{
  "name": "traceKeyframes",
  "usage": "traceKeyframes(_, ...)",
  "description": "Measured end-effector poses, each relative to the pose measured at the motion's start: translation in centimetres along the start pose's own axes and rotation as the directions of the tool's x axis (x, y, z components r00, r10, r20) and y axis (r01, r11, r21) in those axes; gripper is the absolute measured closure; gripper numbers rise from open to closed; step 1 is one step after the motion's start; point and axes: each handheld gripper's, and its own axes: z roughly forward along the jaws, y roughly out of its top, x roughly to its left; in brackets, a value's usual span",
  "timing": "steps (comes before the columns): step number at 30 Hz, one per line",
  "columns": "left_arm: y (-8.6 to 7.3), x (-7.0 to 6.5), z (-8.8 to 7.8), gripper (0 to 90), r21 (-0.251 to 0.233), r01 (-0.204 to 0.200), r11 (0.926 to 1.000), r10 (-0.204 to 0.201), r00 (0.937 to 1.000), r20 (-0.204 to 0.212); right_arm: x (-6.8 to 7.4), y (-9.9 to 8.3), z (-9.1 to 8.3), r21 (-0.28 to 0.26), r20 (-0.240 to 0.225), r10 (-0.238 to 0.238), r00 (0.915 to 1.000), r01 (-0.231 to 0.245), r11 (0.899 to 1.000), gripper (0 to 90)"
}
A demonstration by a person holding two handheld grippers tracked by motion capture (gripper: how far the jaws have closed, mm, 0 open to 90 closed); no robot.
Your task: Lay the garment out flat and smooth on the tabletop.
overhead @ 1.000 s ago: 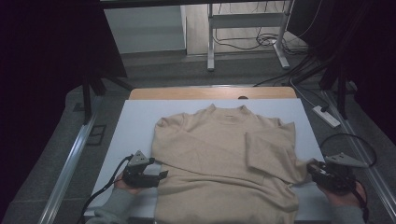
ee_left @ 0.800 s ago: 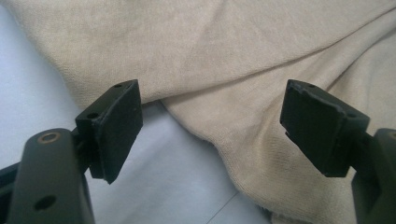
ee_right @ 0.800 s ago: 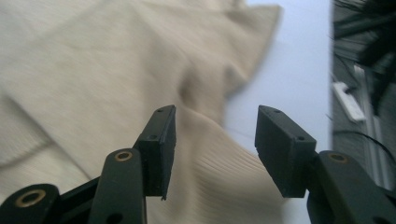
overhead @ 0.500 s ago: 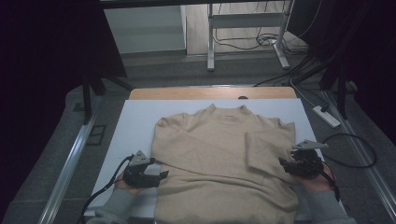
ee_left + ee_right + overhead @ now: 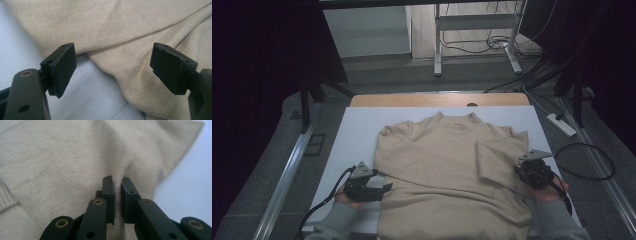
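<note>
Folding work is under way on a beige knitted long-sleeved sweater [image 5: 447, 170] that lies flat, collar at twelve o'clock, in the middle of the pale blue-white table mat [image 5: 357, 130]. Both sleeves are already laid across the body.

At four o'clock from the sweater's centre, the right gripper [image 5: 532, 172] has just been closing its jaws, and in the right gripper view they stand nearly together with a ridge of the knit pinched up between them [image 5: 117, 192]: it is clenched on the sweater at its right side, just beside the folded sleeve. The mat shows bare at two o'clock of that pinch.

At eight o'clock, the left gripper [image 5: 384, 189] rests on the mat at the sweater's left edge. In the left gripper view its jaws stand wide apart [image 5: 113, 72], the fabric's edge running between them but neither pad pressing on it, so it is released and holds nothing.

By my reading, the step in hand is securing both sides before a fold. The next move calls for the left gripper to slide onto the edge and close on it, matching the right's hold, so that the two sides can be lifted evenly; a lift by the right alone would likely skew the cloth.
</note>
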Motion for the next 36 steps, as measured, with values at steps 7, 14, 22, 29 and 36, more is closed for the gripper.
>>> traceKeyframes(7, 0.0, 0.0, 0.0, 21.1, 0.002, 0.0, 1.0, 0.0, 1.0, 0.001, -1.3, -1.1, -0.6, -0.008, 0.011, 0.049, 0.9988, -0.049, 0.999, 82.6)
traceKeyframes(14, 0.0, 0.0, -0.1, 21.0, -0.003, -0.001, 1.0, 0.001, 1.0, -0.001, -2.5, -2.4, -1.9, -0.011, 0.051, 0.094, 0.9943, -0.093, 0.996, 82.7)
traceKeyframes(22, 0.0, 0.0, -0.2, 21.0, -0.007, -0.001, 1.0, 0.001, 1.0, -0.002, -4.4, -4.7, -3.8, 0.001, 0.119, 0.174, 0.9776, -0.175, 0.985, 82.7)
traceKeyframes(29, 0.1, 0.1, -0.1, 20.9, -0.009, 0.0, 1.0, 0.0, 1.0, 0.001, -6.5, -7.3, -5.2, 0.014, 0.182, 0.253, 0.9502, -0.26, 0.966, 82.6)
traceKeyframes(36, 0.1, 0.1, -0.1, 20.9, -0.006, 0.002, 1.0, -0.002, 1.0, 0.001, -7.9, -8.3, -5.3, 0.083, 0.237, 0.273, 0.9323, -0.3, 0.95, 79.7)
